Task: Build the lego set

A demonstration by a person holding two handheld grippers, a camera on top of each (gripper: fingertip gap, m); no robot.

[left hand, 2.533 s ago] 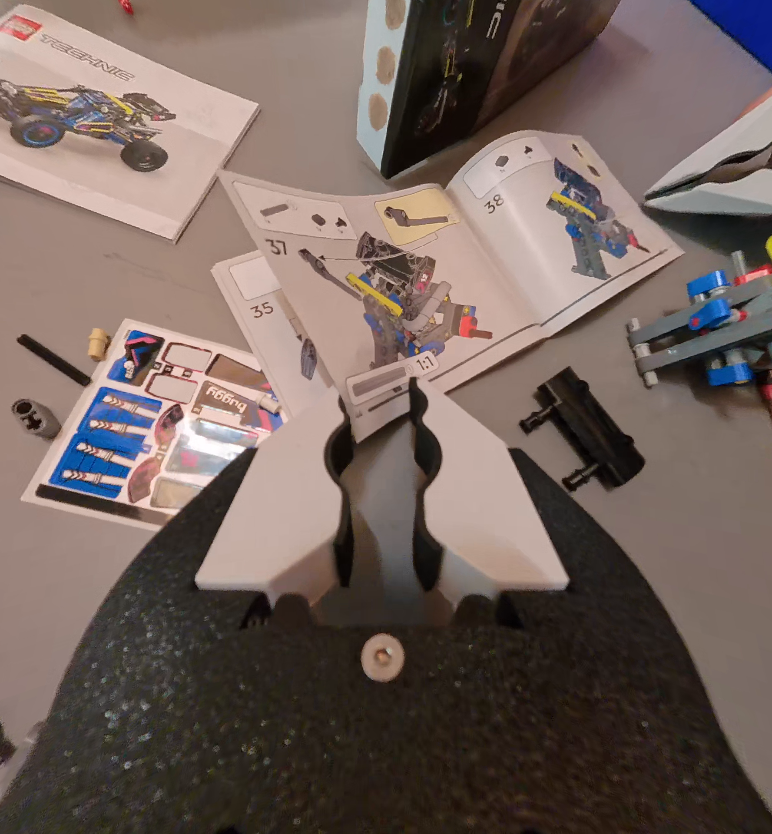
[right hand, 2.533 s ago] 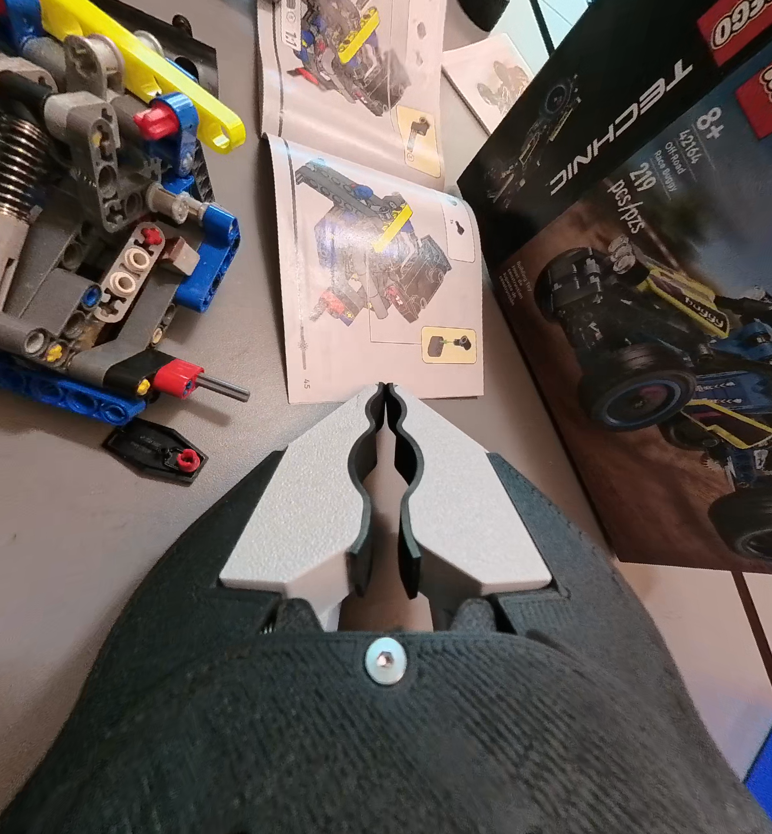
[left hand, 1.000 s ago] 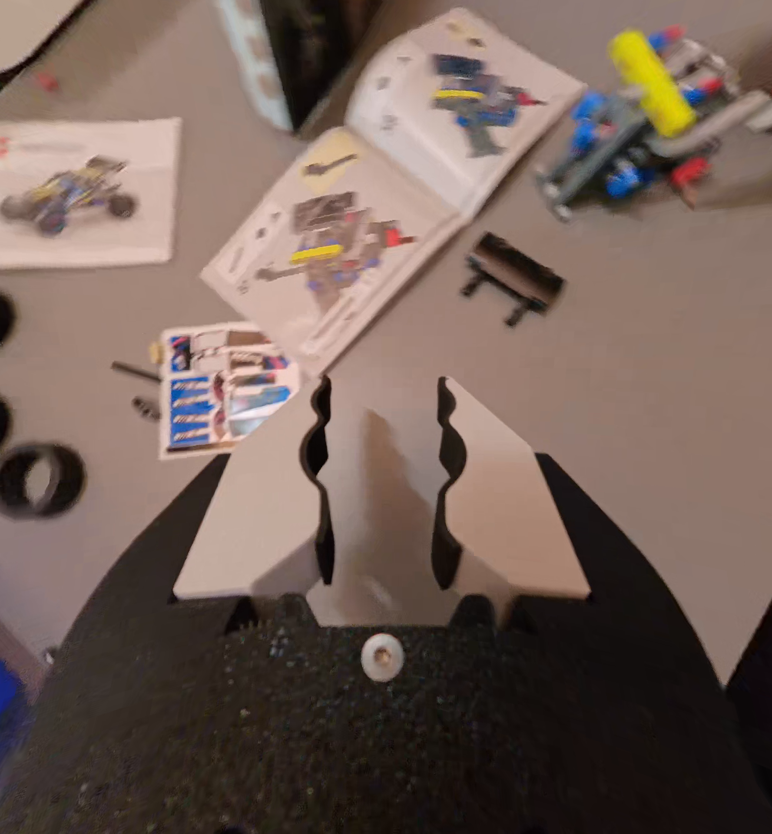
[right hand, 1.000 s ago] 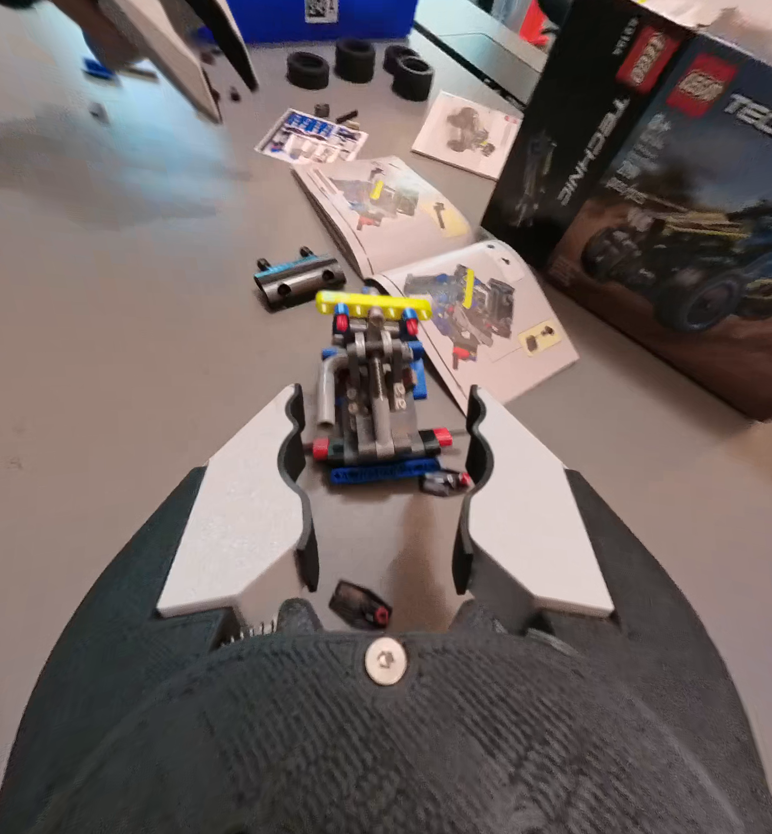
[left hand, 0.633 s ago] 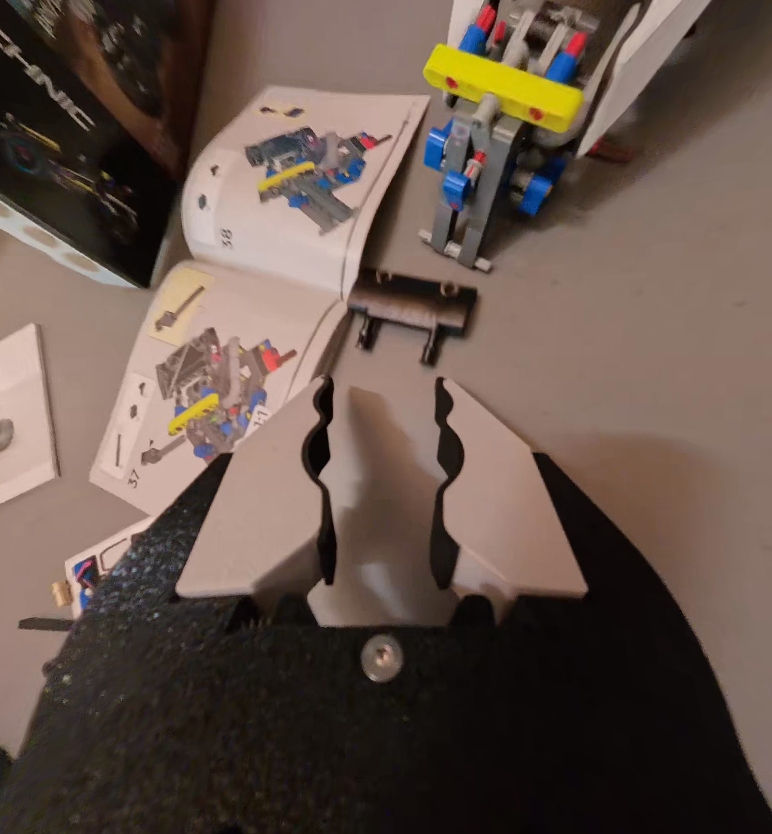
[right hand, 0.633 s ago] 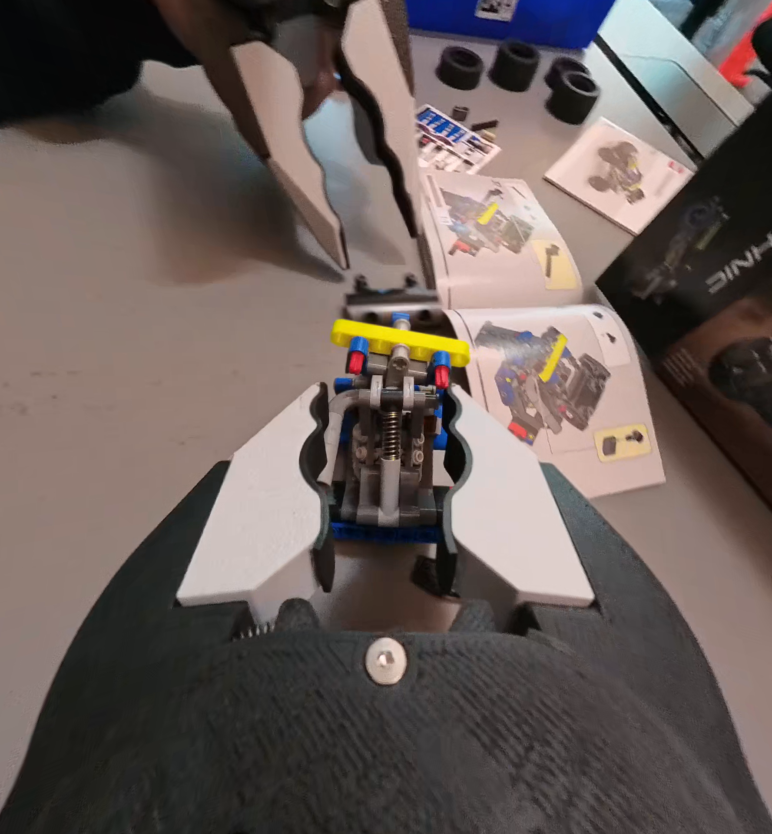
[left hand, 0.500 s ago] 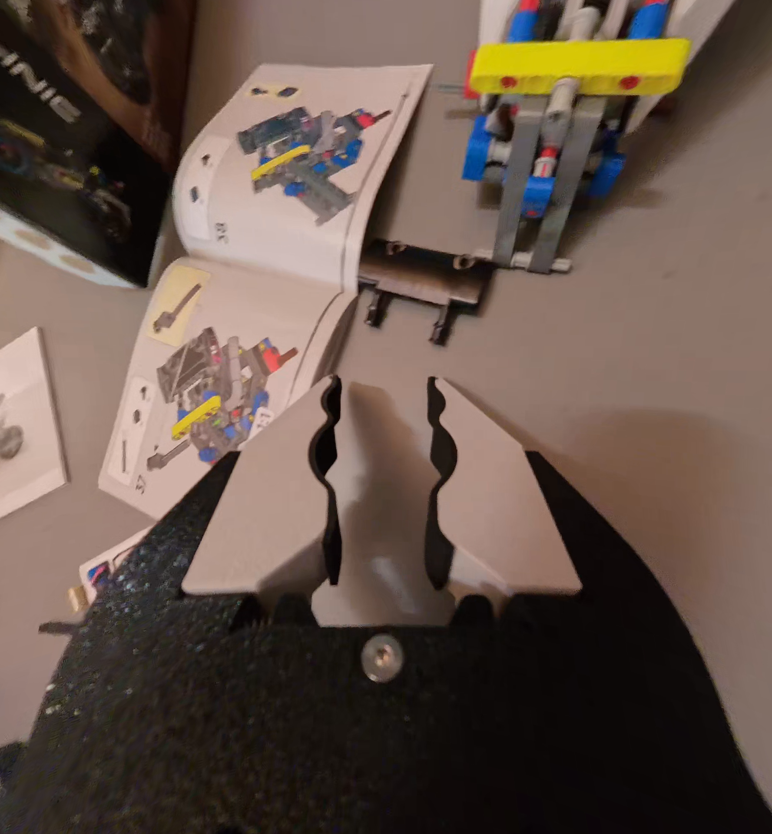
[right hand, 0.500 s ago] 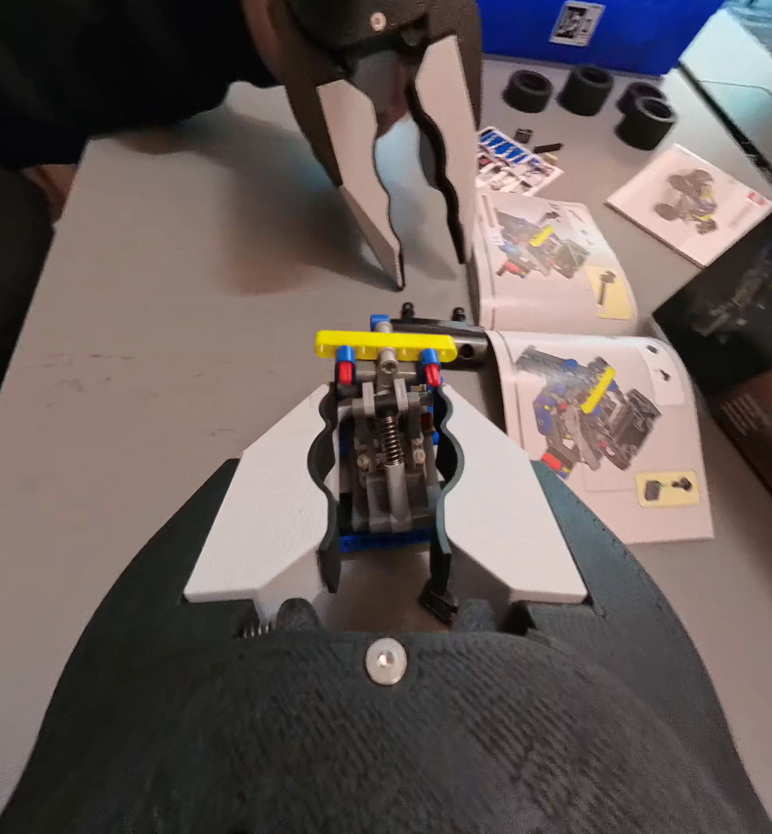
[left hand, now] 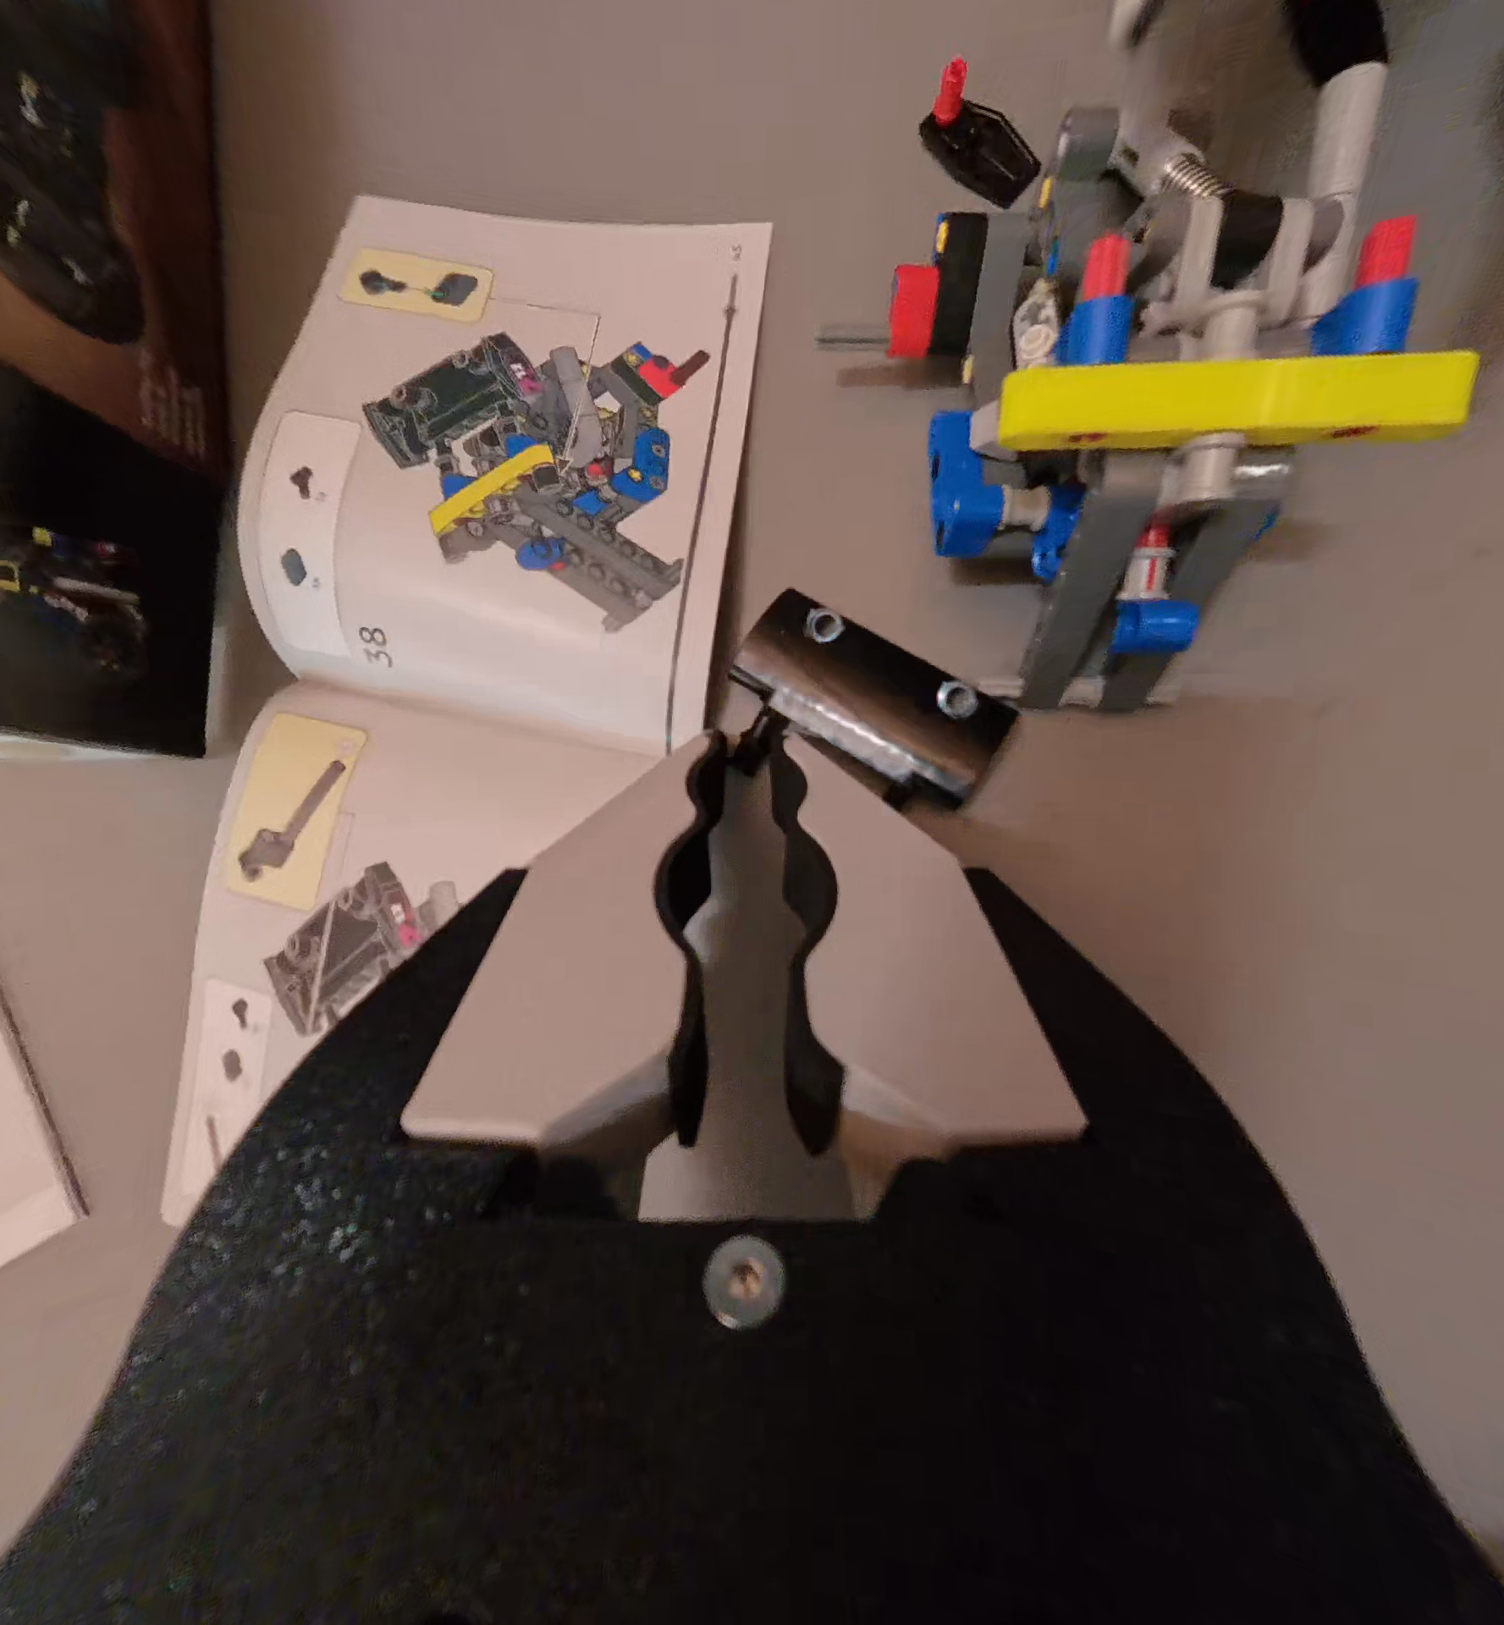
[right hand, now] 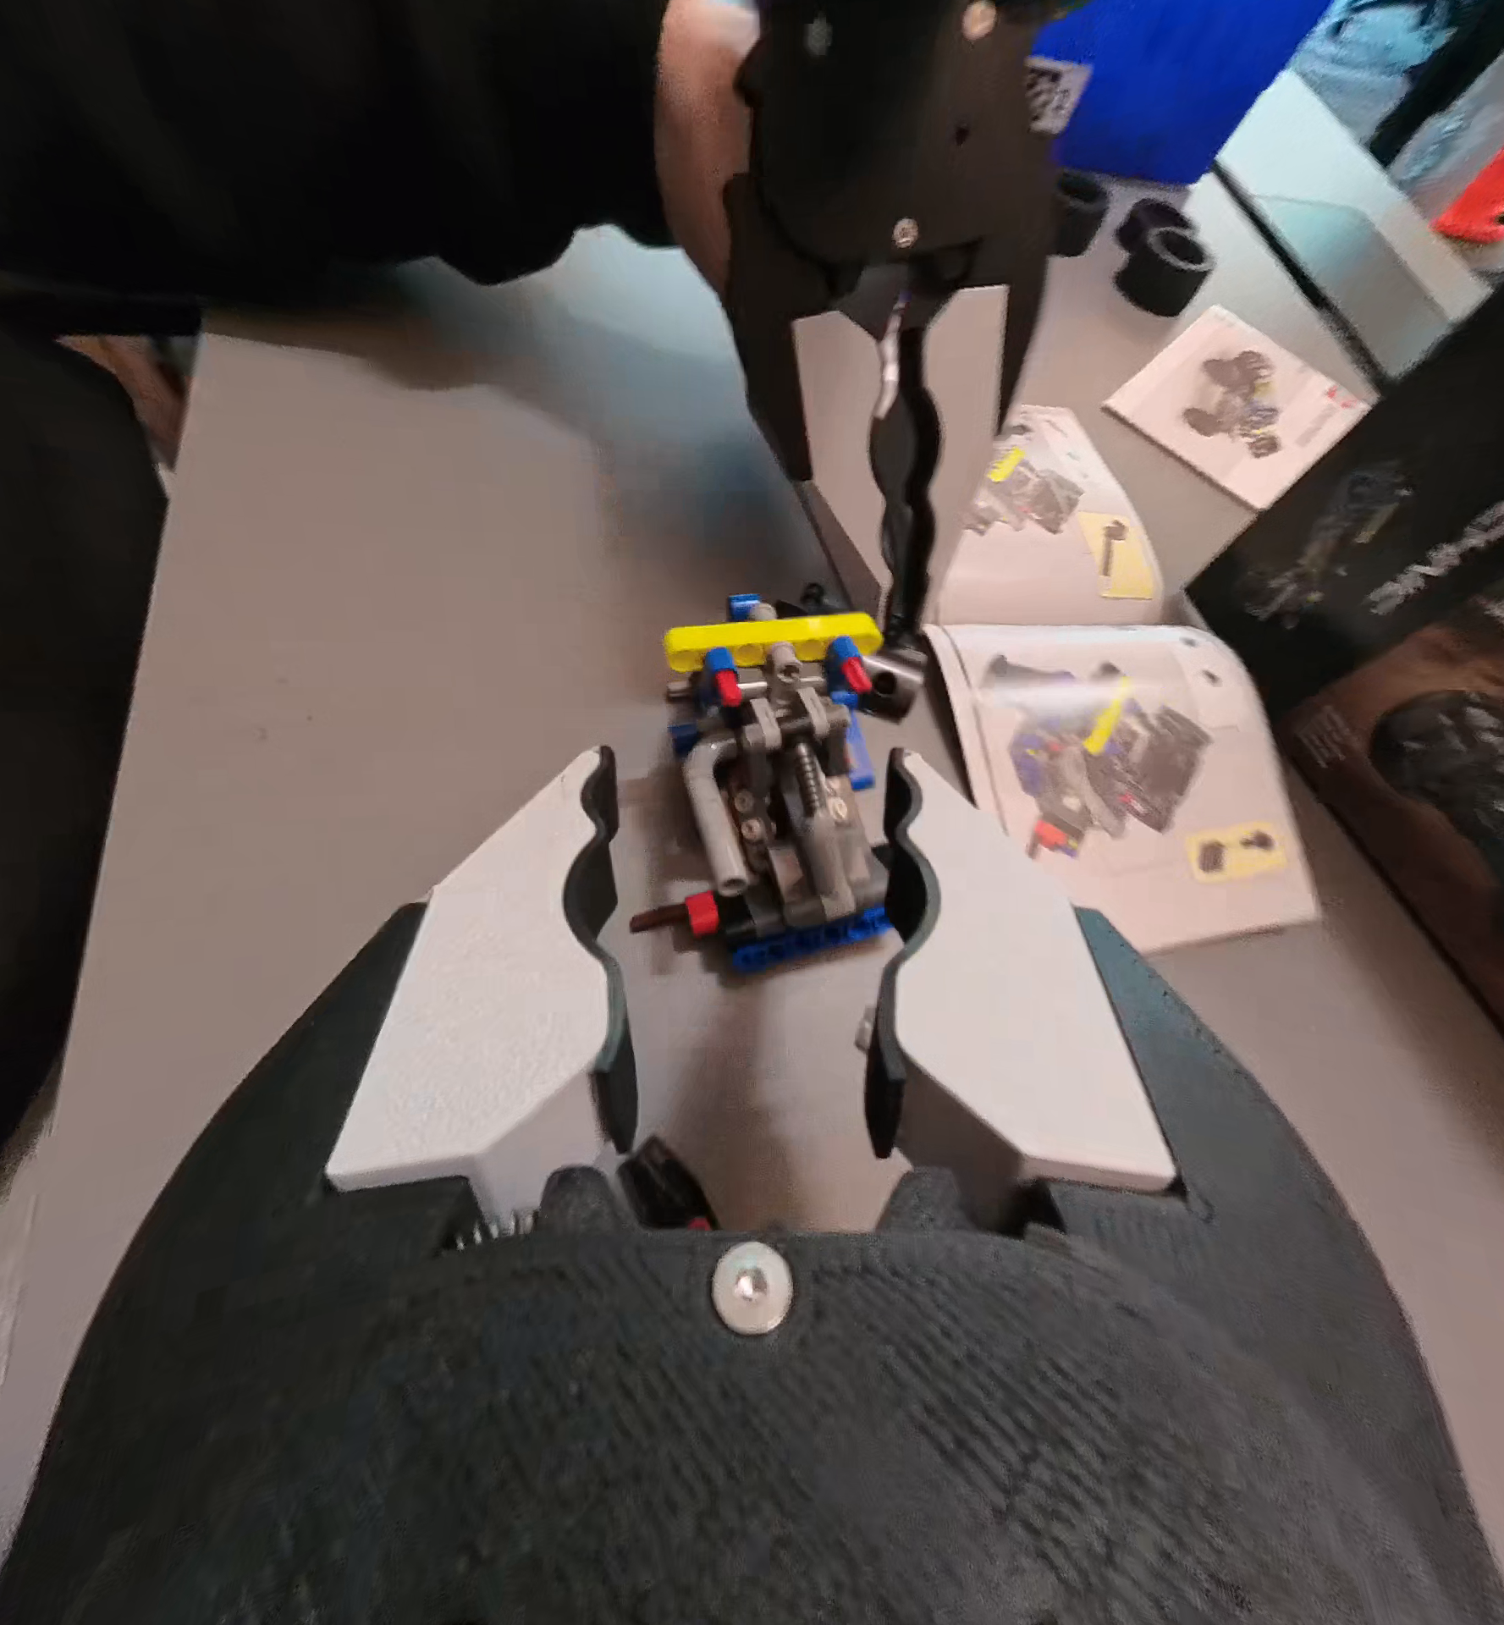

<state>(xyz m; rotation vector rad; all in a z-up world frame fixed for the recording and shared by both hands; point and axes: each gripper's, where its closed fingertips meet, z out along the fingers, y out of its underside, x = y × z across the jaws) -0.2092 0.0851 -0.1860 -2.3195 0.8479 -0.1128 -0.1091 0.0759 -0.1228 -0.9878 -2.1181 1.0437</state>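
the left gripper (left hand: 744,761) has its jaws nearly together, pinched on a thin black peg that sticks out of the near-left end of a black block piece (left hand: 871,695). the block lies on the grey surface (left hand: 1258,967), its long axis running from near left to far right as the left wrist sees it, so the jaws hold it at one end only and the rest of it reaches away to the right. its left end is just beside the edge of an open instruction booklet (left hand: 502,492); its far right end is close against the foot of a part-built toy frame (left hand: 1170,422) with a yellow bar across the top, blue and red connectors and grey beams.

the right gripper (right hand: 752,774) is wide open and holds nothing. the frame stands on the surface between its fingers (right hand: 502,967), nearer the right-hand one, with clear space on the left. a small black and red piece (right hand: 669,1183) lies low between the finger bases.

a dark printed box (right hand: 1434,659) stands beyond the booklet, and black tyres (right hand: 1161,255) sit at the far edge.
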